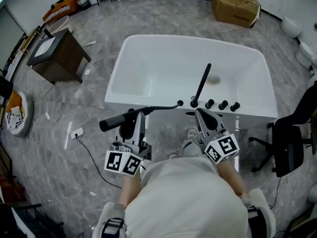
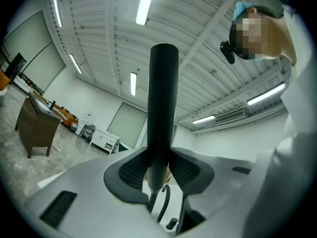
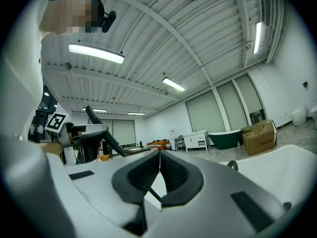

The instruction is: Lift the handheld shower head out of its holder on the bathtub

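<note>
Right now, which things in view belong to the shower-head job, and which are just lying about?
Job:
- handheld shower head, clamped in the left gripper
- its hose
- bathtub

Lying about:
- cardboard box
- brown cabinet
- office chair
- floor cable

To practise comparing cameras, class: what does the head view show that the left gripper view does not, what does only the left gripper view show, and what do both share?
Only the head view: the brown cardboard box, the tall black tap spout and the right tongs, shut on nothing.
Only the left gripper view: the ribbed white ceiling with its long strip lights.
Both: the black cylindrical handheld shower head clamped in the left tongs, and the dark brown wooden cabinet.
</note>
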A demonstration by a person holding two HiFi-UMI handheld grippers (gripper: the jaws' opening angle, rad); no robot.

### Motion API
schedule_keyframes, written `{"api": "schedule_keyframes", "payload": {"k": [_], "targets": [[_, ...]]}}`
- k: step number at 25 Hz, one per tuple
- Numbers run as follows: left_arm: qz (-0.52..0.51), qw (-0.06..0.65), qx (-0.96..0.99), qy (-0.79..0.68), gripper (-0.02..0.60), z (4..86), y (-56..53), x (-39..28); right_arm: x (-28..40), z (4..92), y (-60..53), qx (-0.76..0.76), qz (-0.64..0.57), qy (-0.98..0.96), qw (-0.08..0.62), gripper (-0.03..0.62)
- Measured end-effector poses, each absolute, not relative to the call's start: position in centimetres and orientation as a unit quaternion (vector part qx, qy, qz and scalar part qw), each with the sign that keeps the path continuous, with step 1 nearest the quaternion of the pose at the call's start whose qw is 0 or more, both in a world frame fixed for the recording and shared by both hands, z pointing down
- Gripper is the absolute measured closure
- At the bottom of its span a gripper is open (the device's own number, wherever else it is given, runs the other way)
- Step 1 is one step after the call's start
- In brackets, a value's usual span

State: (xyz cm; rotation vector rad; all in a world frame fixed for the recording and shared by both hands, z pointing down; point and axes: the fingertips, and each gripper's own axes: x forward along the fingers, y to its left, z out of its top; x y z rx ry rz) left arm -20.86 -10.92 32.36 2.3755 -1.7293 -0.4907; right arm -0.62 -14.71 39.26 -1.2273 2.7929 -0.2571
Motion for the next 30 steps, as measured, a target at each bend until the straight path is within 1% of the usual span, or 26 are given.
{"api": "schedule_keyframes", "payload": {"k": [15,30], "targets": [[-0.164,0.092,0.801,-0.568,0.440,32.44,-11.72,-20.67,-0.50,39.20,-15.26,-0.412,-0.064,0.909,0.023,0.574],[-0.162,0.098,0.798,-0.573,0.440,32.67,-11.82,-20.98,-0.80,39.35,-15.35,-0.410,-0.073,0.909,0.027,0.574]]}}
